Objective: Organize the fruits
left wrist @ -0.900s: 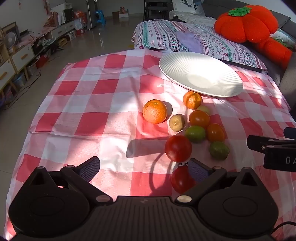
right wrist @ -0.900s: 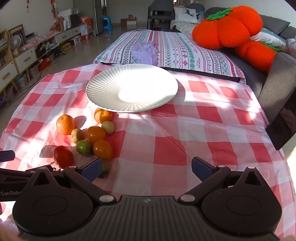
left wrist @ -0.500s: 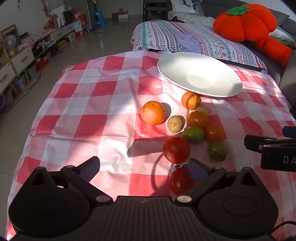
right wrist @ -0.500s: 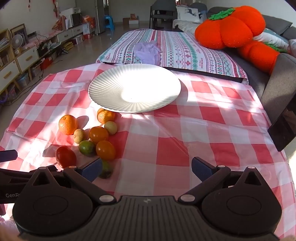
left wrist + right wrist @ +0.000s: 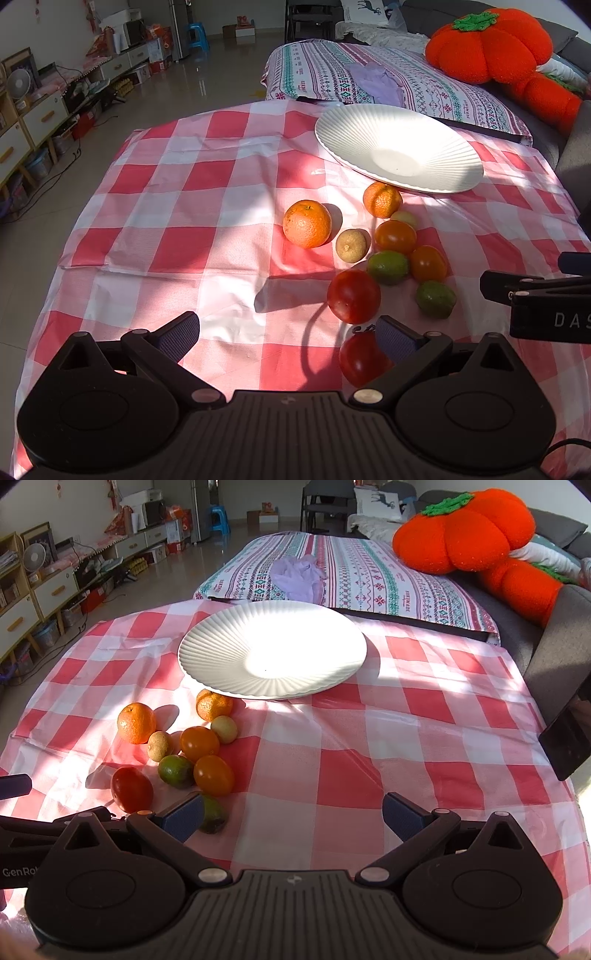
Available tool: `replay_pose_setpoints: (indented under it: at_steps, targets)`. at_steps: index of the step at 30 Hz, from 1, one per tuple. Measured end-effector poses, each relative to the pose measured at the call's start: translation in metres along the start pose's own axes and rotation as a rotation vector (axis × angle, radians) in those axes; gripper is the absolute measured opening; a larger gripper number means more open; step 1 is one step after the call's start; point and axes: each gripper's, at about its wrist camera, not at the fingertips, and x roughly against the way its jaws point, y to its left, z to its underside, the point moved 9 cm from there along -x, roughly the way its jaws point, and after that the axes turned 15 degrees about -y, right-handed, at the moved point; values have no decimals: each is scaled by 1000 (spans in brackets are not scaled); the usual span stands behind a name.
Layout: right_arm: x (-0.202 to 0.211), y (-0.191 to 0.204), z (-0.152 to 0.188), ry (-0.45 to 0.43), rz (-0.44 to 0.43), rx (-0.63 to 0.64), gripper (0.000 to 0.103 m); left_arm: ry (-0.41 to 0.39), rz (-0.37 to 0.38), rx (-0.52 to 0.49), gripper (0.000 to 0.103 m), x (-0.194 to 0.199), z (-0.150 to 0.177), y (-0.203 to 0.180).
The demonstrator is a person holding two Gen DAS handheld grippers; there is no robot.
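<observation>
A white ribbed plate [image 5: 399, 147] [image 5: 273, 653] lies empty at the far side of the checked tablecloth. In front of it lies a cluster of fruit: a large orange [image 5: 307, 223] [image 5: 136, 722], a small orange [image 5: 382, 199], a brown round fruit [image 5: 351, 245], two limes [image 5: 388, 266] [image 5: 436, 298], orange tomatoes [image 5: 395, 236] and two red tomatoes [image 5: 353, 296] [image 5: 364, 360]. My left gripper [image 5: 288, 334] is open, its right finger over the near red tomato. My right gripper [image 5: 293, 814] is open and empty, its left finger beside a lime [image 5: 212, 814].
The red and white checked cloth [image 5: 177, 206] covers the table. Behind it are a patterned cushion [image 5: 351, 572] and an orange plush pumpkin [image 5: 461, 528]. A grey sofa [image 5: 554, 635] stands at the right. The right gripper's body [image 5: 546, 306] shows at the left wrist view's right edge.
Both grippers have drifted slightly; the fruit and plate have shifted a little in view. Nothing was taken hold of or let go.
</observation>
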Motion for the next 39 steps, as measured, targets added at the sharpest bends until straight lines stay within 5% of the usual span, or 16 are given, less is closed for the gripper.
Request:
replay_pose_setpoints:
  at_steps: [39]
  targets:
    - [1,-1,-2,2,-1,14,103,-11,13,-6,99,4,-1,-3]
